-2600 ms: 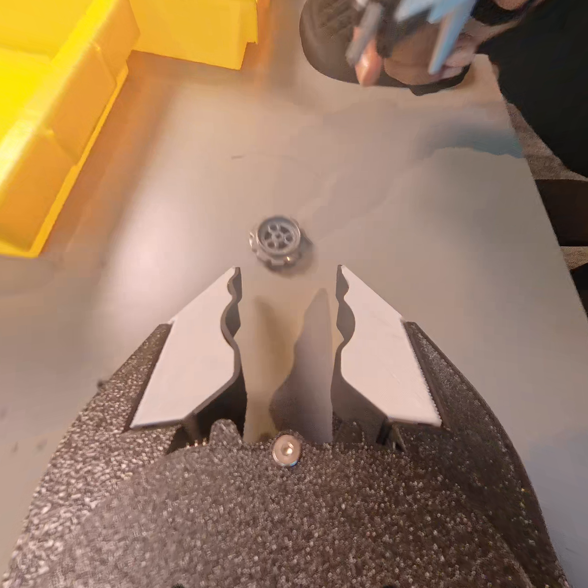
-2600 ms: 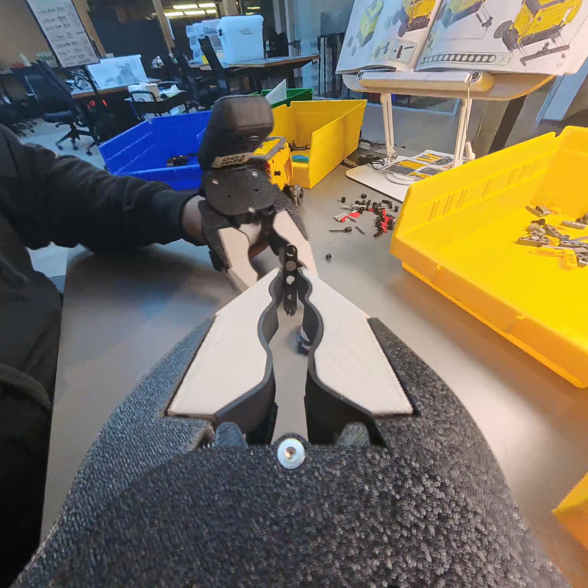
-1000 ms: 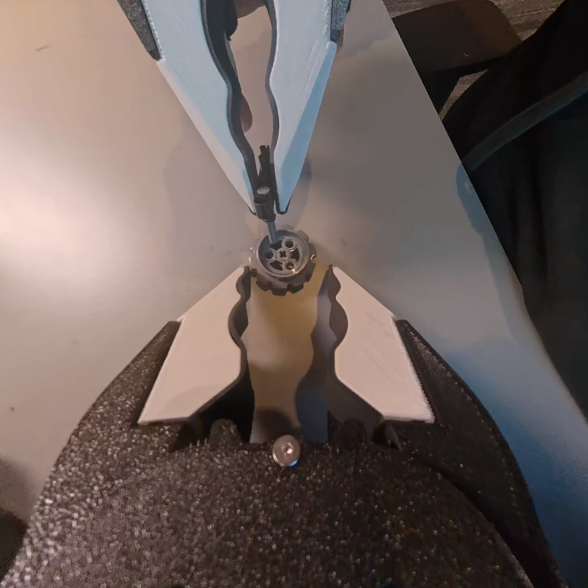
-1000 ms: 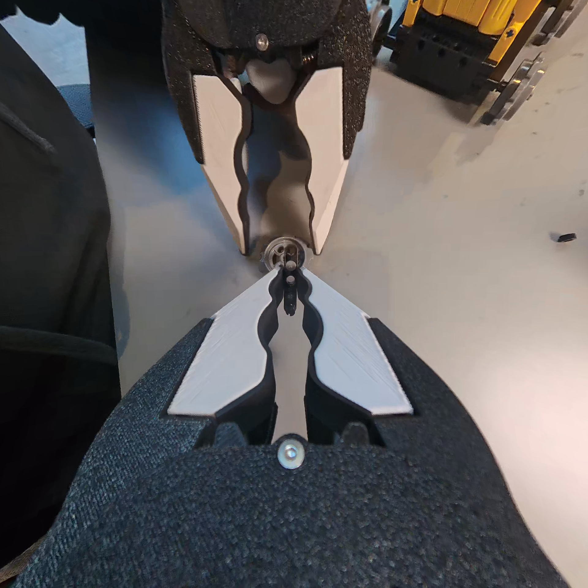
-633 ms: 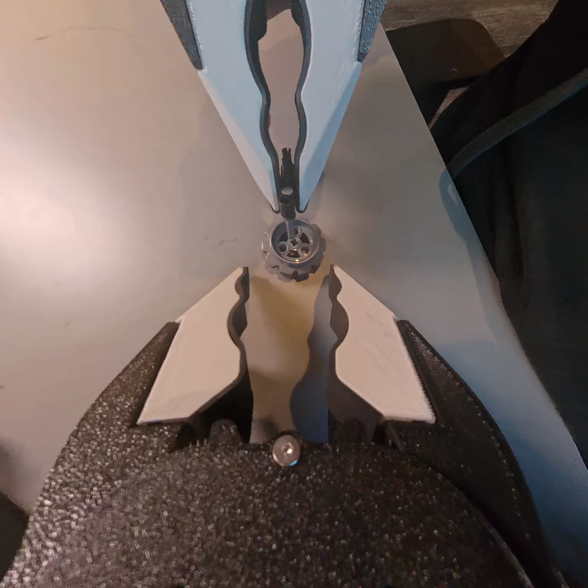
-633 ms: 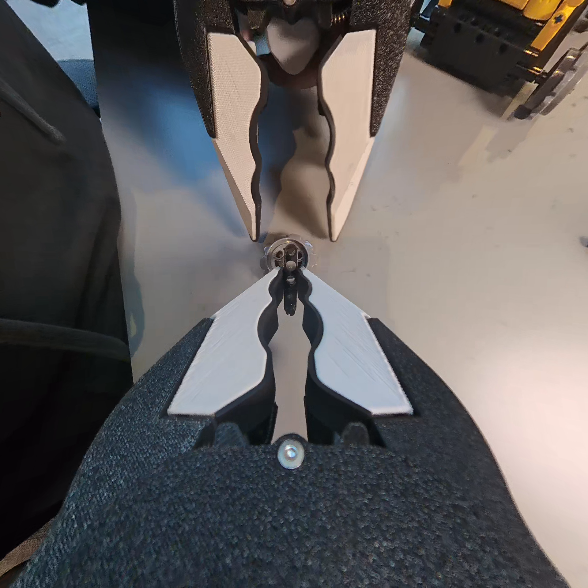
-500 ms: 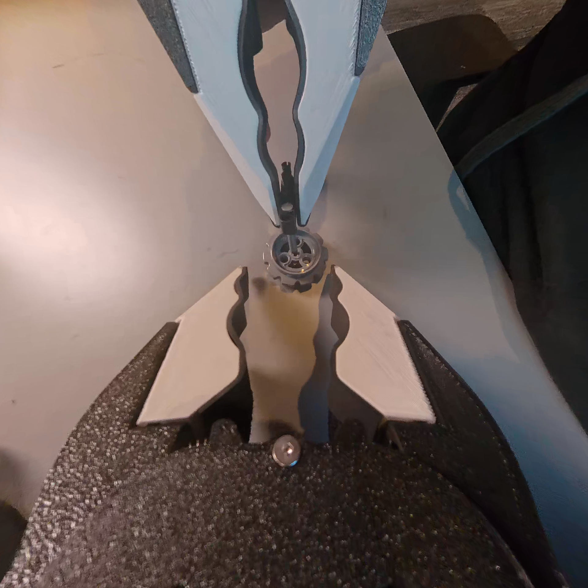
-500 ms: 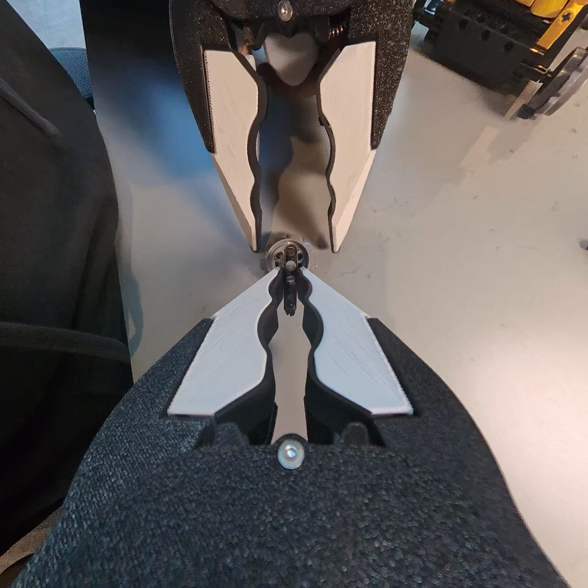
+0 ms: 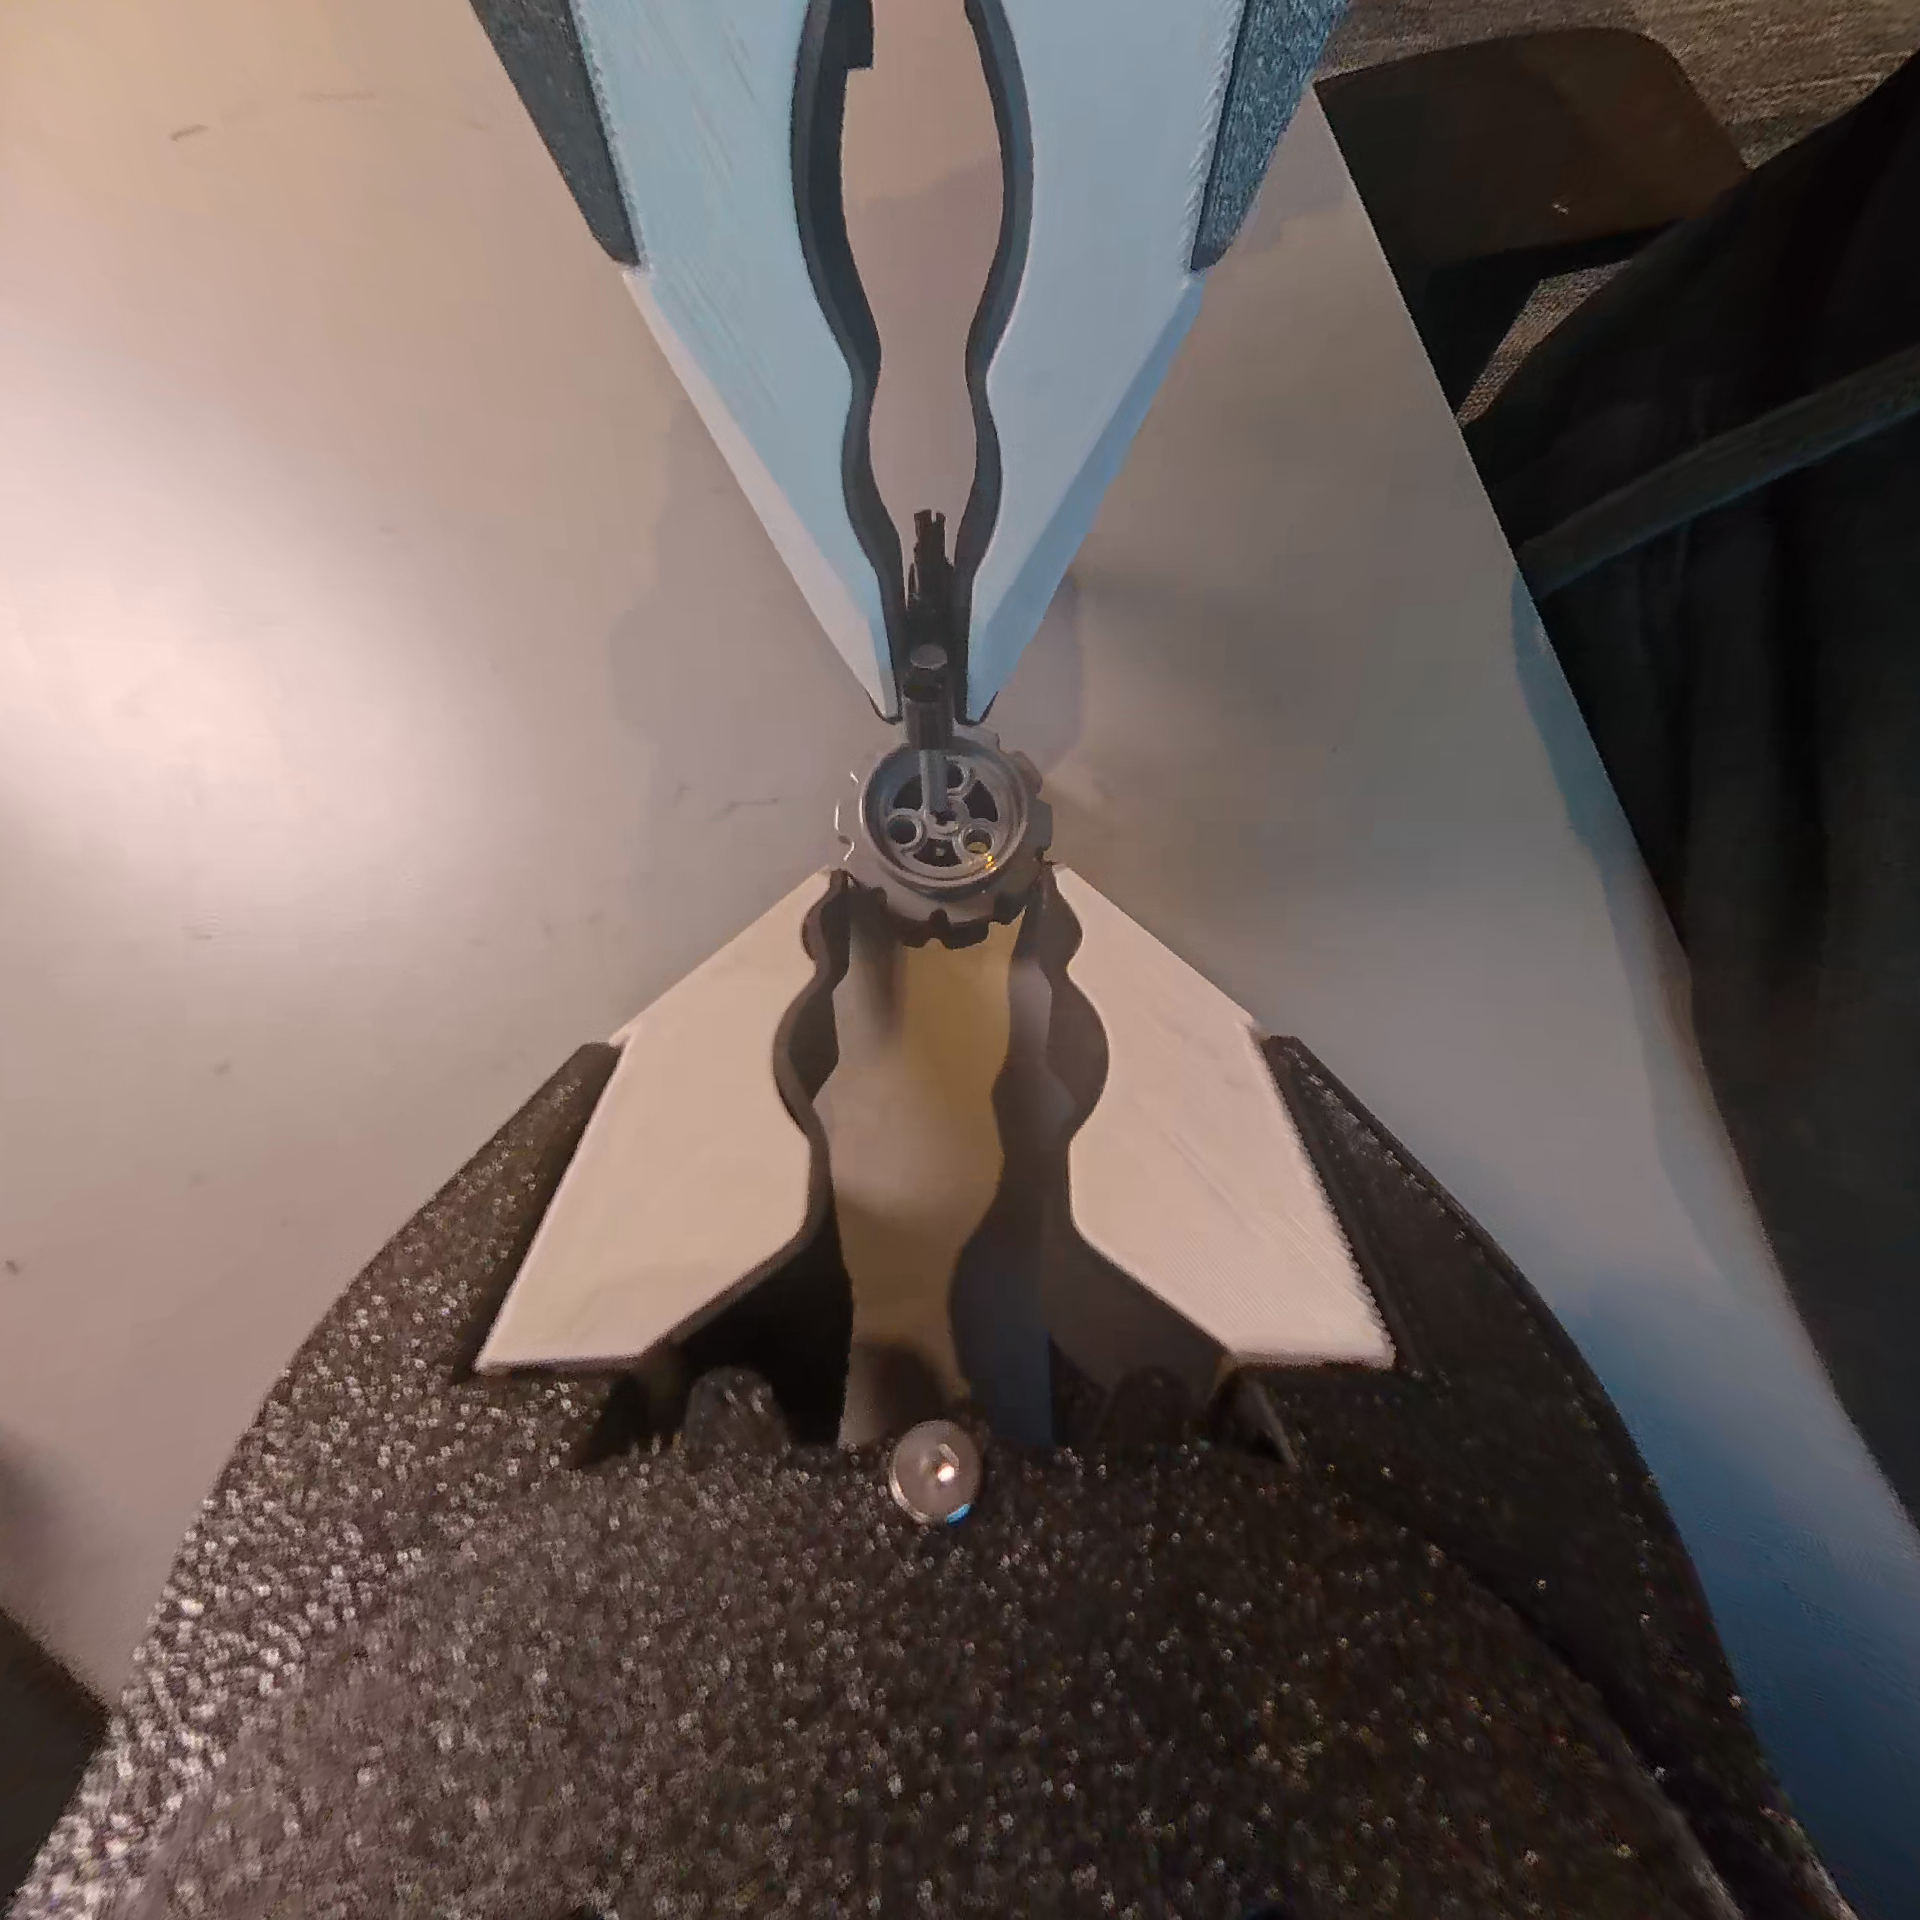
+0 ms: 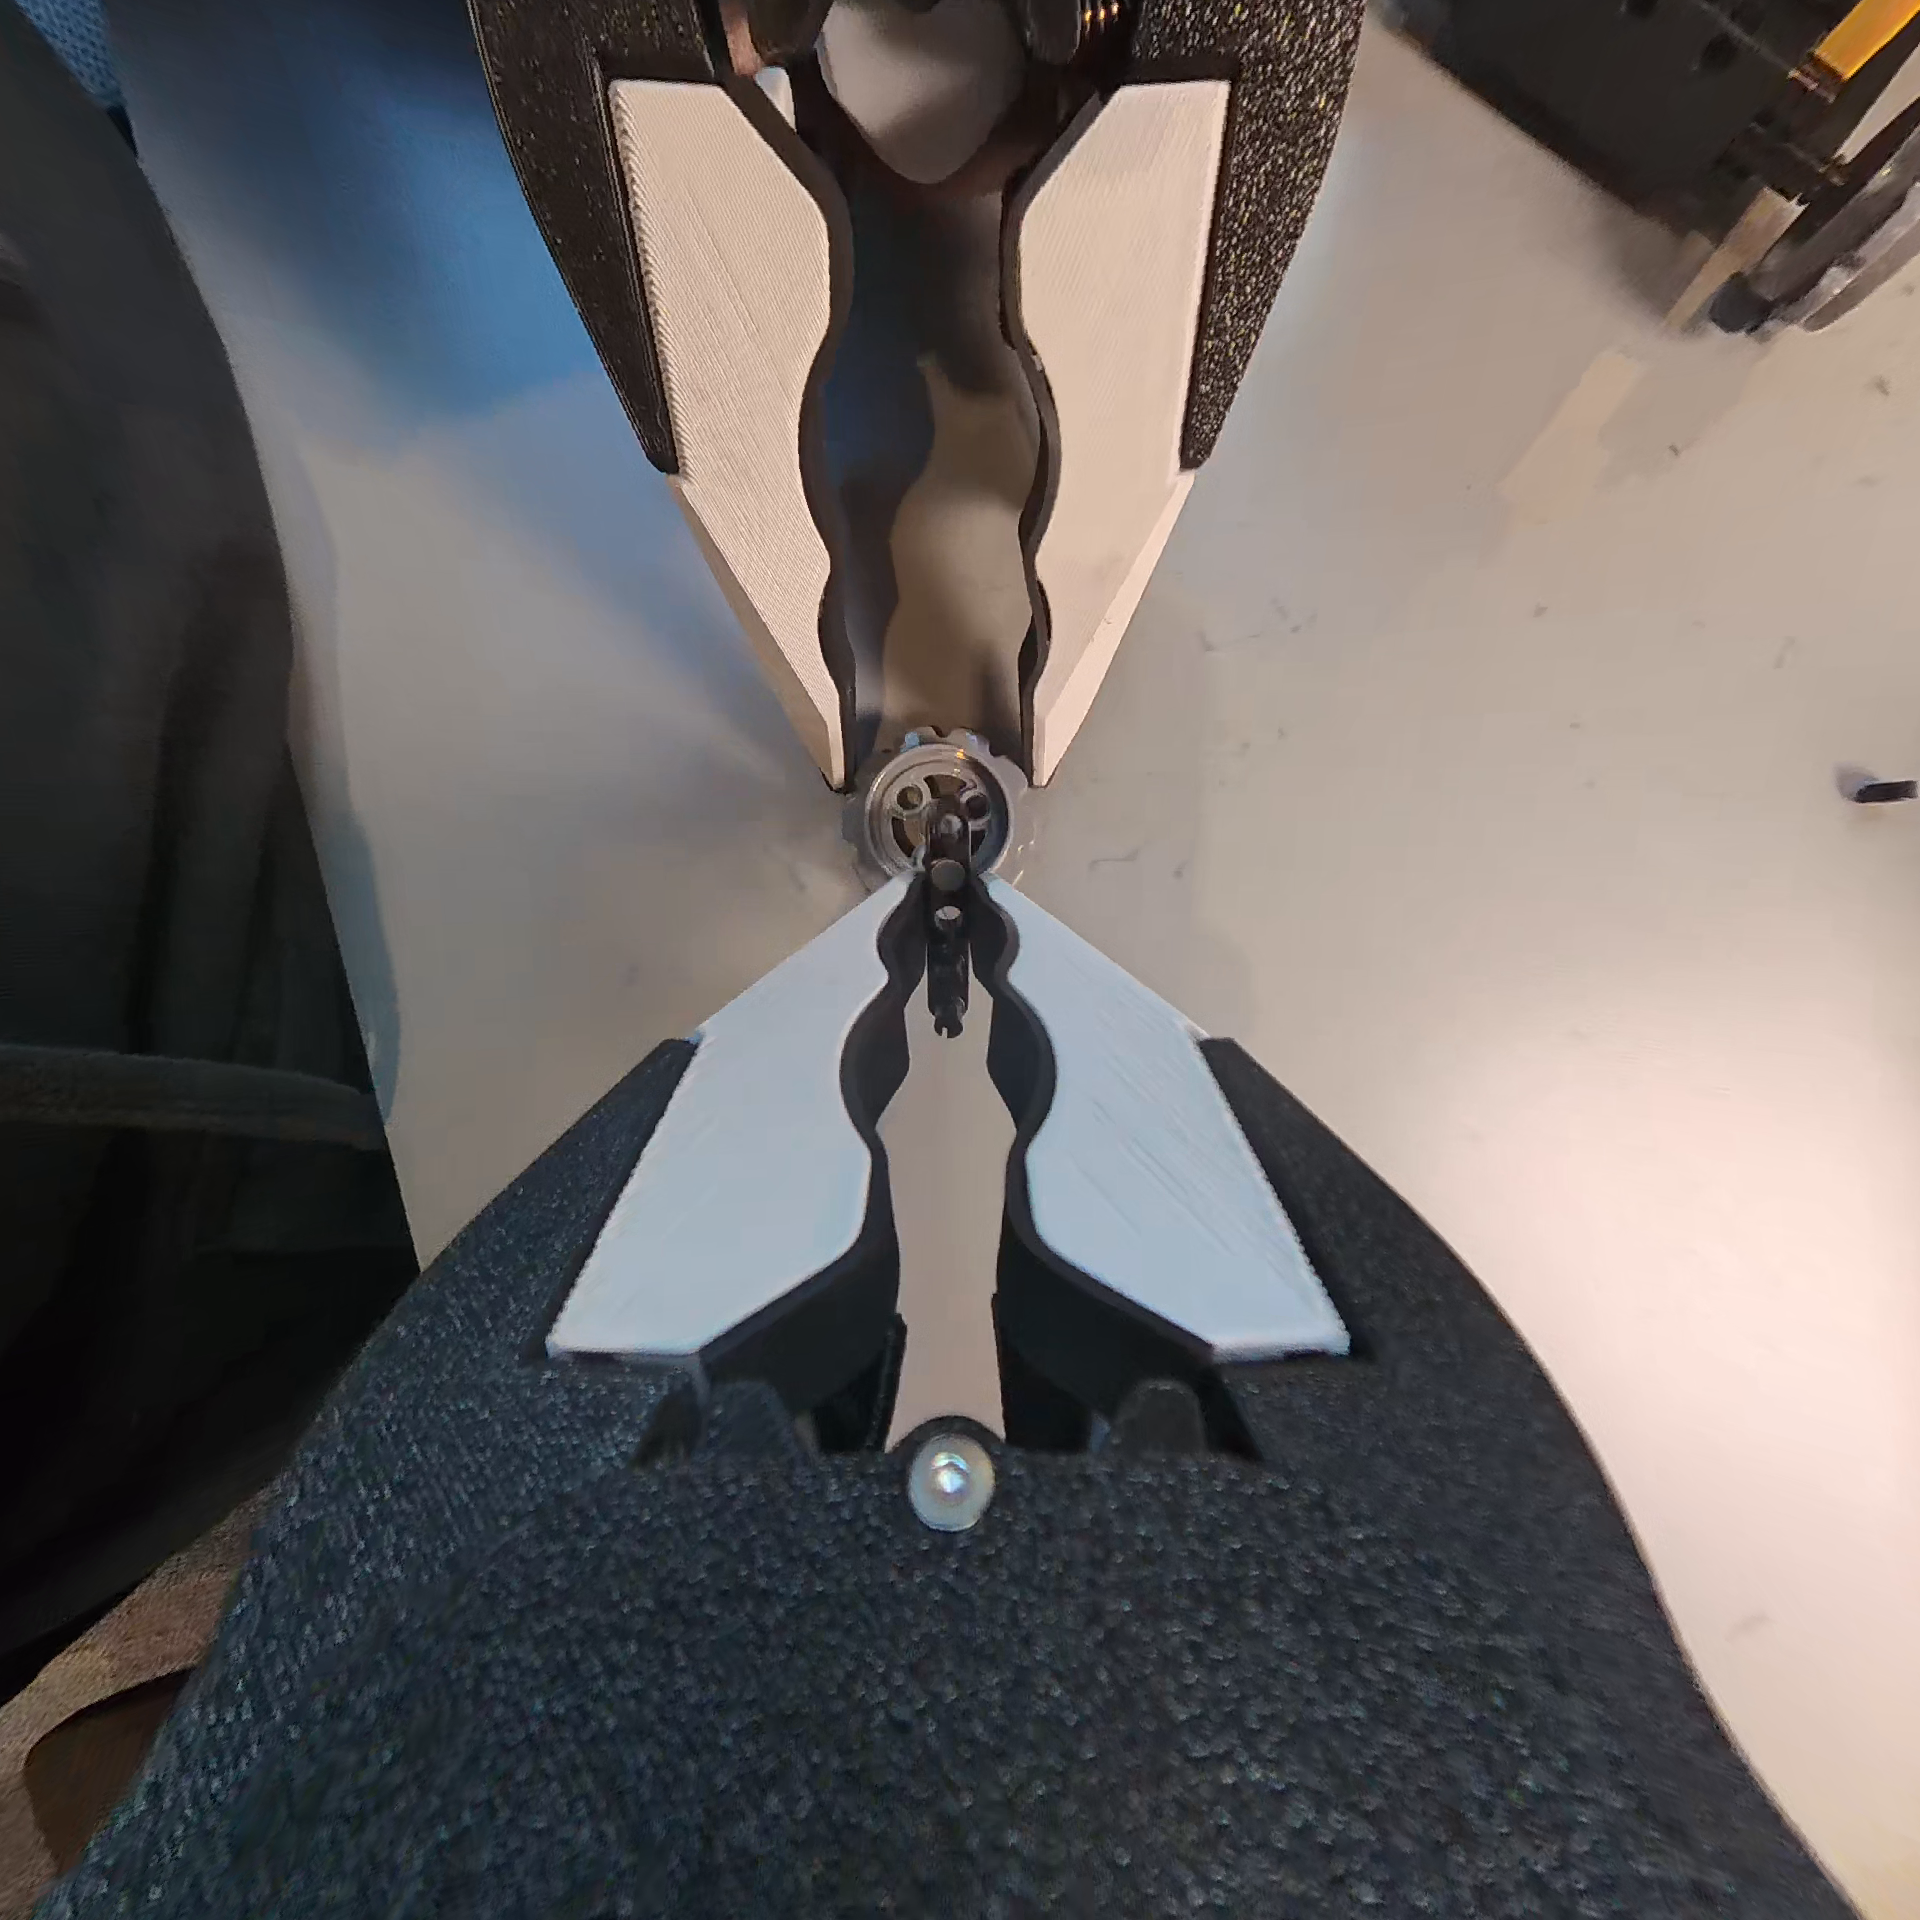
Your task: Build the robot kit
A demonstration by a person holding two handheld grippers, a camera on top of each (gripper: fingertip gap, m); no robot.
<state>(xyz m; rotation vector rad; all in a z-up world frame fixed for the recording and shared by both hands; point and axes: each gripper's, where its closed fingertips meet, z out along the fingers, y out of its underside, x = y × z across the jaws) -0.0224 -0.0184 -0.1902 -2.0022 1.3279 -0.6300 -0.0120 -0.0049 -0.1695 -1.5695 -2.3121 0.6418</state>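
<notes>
Left wrist view: the left gripper (image 9: 940,883) reaches toward 12 o'clock, its fingers (image 9: 727,1049) closed against the sides of a small grey toothed wheel (image 9: 940,836) that lies flat on the pale surface (image 9: 312,623), gripping it at the tips. From 12 o'clock the right gripper (image 9: 932,707) comes down to meet it, fingers clenched on a thin black pin (image 9: 928,634) whose lower end touches the wheel's hub area. Dark clothing (image 9: 1714,623) of a person fills the edge at 3 o'clock.

Right wrist view: the right gripper (image 10: 948,894) pinches the black pin (image 10: 948,935) between its fingertips, the pin's far end resting on the spoked face of the wheel (image 10: 935,821) just beyond at 12 o'clock. The left gripper (image 10: 940,774) enters from 12 o'clock, its tips flanking the wheel on both sides. A black-and-yellow brick-built vehicle (image 10: 1662,125) stands at 1 o'clock, well apart, and a small black piece (image 10: 1881,790) lies at 3 o'clock. Dark clothing (image 10: 135,727) lines the edge at 9 o'clock.
</notes>
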